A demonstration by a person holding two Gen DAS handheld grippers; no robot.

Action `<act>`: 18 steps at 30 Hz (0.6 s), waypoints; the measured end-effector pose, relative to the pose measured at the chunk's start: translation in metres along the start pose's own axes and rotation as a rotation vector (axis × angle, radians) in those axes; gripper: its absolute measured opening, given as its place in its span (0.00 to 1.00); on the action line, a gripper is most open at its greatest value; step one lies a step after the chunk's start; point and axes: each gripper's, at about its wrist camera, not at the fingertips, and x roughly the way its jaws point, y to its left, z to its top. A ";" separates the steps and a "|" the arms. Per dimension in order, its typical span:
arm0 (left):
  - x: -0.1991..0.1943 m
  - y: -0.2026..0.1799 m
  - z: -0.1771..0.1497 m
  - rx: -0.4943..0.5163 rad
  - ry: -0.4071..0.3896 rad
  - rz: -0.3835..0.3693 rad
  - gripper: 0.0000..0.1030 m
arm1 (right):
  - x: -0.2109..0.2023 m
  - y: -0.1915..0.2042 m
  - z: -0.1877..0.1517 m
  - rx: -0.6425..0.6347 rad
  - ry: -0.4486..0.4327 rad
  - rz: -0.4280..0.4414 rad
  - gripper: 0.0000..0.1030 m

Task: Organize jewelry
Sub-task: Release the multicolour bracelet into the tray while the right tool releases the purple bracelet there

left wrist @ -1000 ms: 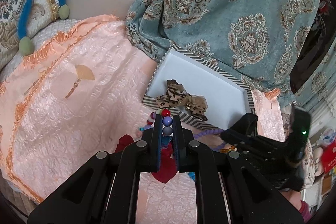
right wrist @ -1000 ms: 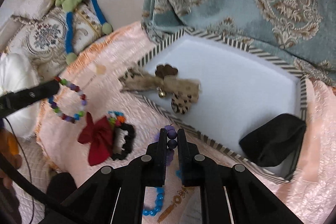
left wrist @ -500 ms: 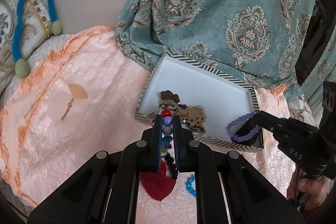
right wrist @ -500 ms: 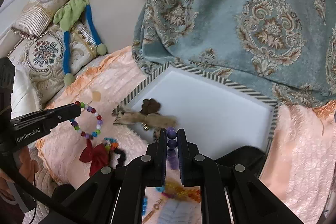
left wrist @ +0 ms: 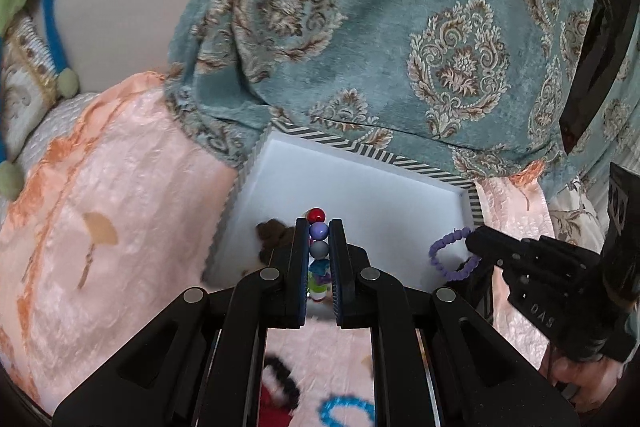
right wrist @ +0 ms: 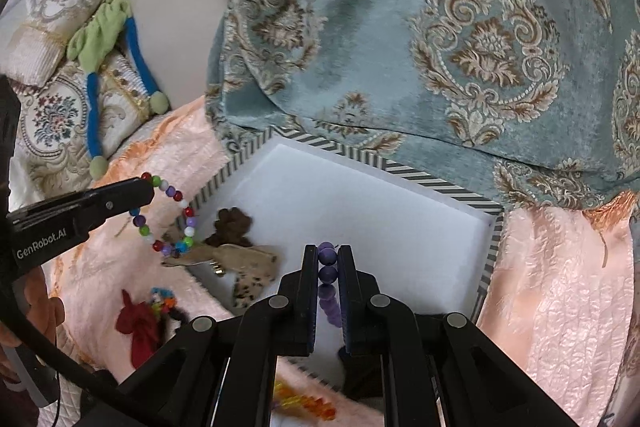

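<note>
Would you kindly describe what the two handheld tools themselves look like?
Both are matte black with two flat parallel fingers on linkages with silver pivot pins. The left tool bears white "GenRobot.AI" lettering and a black cable trails beneath it; the right tool shows embossed letters, and bare skin shows below it.

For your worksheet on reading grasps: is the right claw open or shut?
Shut. In its own wrist view, the right claw has both fingers pressed against beads of the purple bracelet, which hangs above the tray.
</note>
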 end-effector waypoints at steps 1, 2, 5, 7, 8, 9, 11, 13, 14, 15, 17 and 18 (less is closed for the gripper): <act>0.006 -0.002 0.002 0.002 0.005 0.002 0.08 | 0.004 -0.005 0.001 0.004 0.003 -0.004 0.08; 0.013 -0.004 0.005 0.006 0.009 0.004 0.08 | 0.008 -0.011 0.003 0.012 0.008 -0.009 0.08; 0.035 -0.010 0.013 0.018 0.026 0.017 0.08 | 0.022 -0.030 0.005 0.035 0.028 -0.026 0.08; 0.051 -0.011 0.019 0.013 0.037 0.023 0.08 | 0.032 -0.042 0.006 0.048 0.040 -0.045 0.08; 0.059 -0.011 0.022 0.008 0.044 0.027 0.08 | 0.037 -0.049 0.007 0.055 0.047 -0.058 0.08; 0.067 -0.010 0.025 0.002 0.049 0.031 0.08 | 0.043 -0.057 0.007 0.062 0.053 -0.074 0.08; 0.080 -0.008 0.031 -0.005 0.057 0.045 0.08 | 0.051 -0.070 0.009 0.075 0.057 -0.105 0.08; 0.093 -0.005 0.037 -0.008 0.064 0.062 0.08 | 0.058 -0.084 0.012 0.088 0.055 -0.145 0.08; 0.099 -0.003 0.040 -0.007 0.068 0.075 0.08 | 0.061 -0.090 0.014 0.093 0.052 -0.163 0.08; 0.106 -0.001 0.042 -0.007 0.072 0.089 0.08 | 0.065 -0.097 0.015 0.103 0.050 -0.183 0.08; 0.119 0.005 0.047 -0.014 0.080 0.127 0.08 | 0.071 -0.105 0.017 0.117 0.042 -0.210 0.08; 0.125 0.009 0.049 -0.020 0.082 0.143 0.08 | 0.073 -0.110 0.018 0.124 0.037 -0.225 0.08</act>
